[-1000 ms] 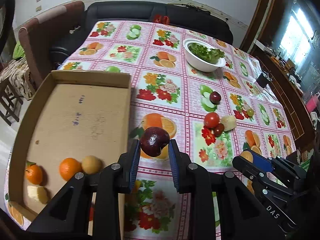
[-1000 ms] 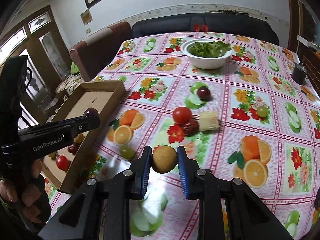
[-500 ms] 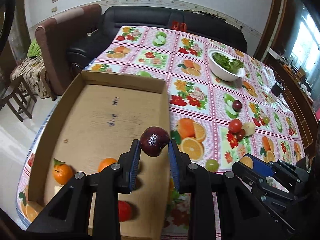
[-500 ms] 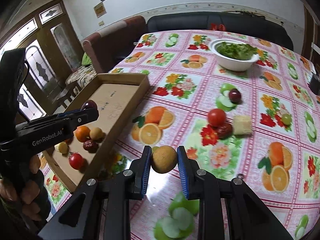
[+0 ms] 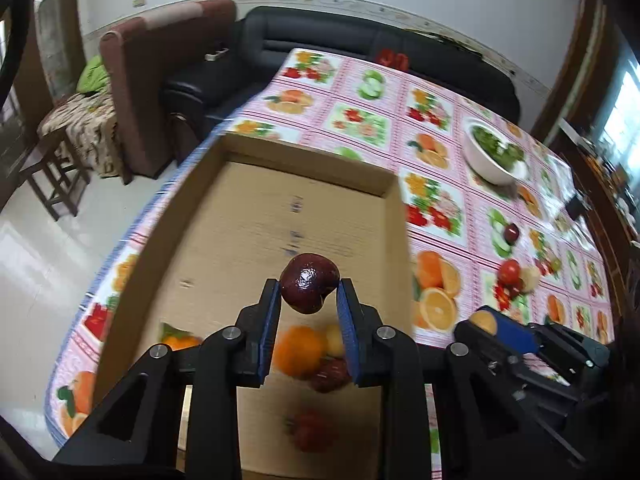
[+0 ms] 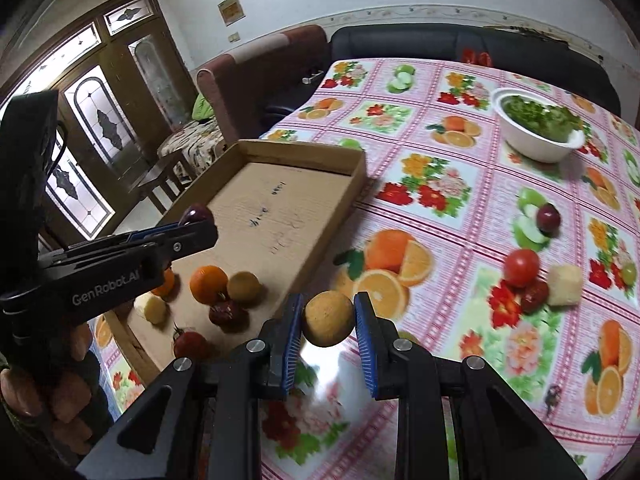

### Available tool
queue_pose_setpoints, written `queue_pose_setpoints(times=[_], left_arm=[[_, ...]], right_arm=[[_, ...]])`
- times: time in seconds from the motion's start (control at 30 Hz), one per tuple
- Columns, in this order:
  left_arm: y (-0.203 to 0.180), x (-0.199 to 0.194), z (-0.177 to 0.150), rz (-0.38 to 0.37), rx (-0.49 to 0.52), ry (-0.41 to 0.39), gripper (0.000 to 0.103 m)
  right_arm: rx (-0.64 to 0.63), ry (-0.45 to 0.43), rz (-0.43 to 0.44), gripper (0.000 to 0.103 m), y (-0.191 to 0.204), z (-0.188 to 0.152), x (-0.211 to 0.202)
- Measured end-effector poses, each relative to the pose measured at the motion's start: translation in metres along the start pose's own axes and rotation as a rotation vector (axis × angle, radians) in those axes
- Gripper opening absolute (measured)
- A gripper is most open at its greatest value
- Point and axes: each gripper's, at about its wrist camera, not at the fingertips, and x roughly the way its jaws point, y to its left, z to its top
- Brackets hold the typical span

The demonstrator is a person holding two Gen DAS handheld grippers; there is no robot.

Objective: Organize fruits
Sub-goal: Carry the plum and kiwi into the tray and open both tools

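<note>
The table (image 6: 460,240) takes up most of the room, spread with a pink cloth printed with fruit pictures, which makes the real fruit harder to pick out. At its near left corner sits a shallow cardboard tray (image 5: 394,216), plainly the collecting place: its low walls keep round fruit from rolling off, and a small group is already gathered at the near end, among them an orange (image 6: 208,284), a tan round fruit (image 6: 244,286), a dark red fruit (image 6: 226,312) and a tomato (image 6: 190,344).

A white bowl of greens (image 6: 536,128) stands well apart at the far side, seemingly no part of the sorting. Loose fruit waits on the cloth to the right: a tomato (image 6: 520,267) just beside a pale cut chunk (image 6: 565,284), and a dark plum (image 6: 547,217) further back.

The left claw (image 5: 309,300) is closed narrowly on a dark red plum (image 5: 309,288), pinched at its sides and held above the tray floor, I'd judge ready for setting down. The right claw (image 6: 328,326) grips a tan round fruit (image 6: 328,323) the same way, held over the cloth just beside the tray's near corner, likely next in line.
</note>
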Motion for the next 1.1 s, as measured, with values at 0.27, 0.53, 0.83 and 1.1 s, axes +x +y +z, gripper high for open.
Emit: queue_pose_setpoints(times=[0.27,0.53,0.83,1.1], left_arm=[[0.034,0.021,0.008,0.047,-0.083,0.04,0.026],[0.047,0.038,0.001,0.088,-0.105,0.083,0.026],[0.058,0.052,-0.005,0.071,-0.161,0.136,0.027],[0.064,0.027,-0.002,0.033,-0.209,0.081,0.048]], right_arm=[[-0.021,-0.002,0.041,0.026,0.023,0.029,0.029],[-0.1,0.054,0.053,0.026,0.055,0.043,0.074],[-0.139,0.125,0.039,0.028,0.062,0.038,0.108],[-0.107,0.072,0.08,0.047,0.058,0.039,0.088]])
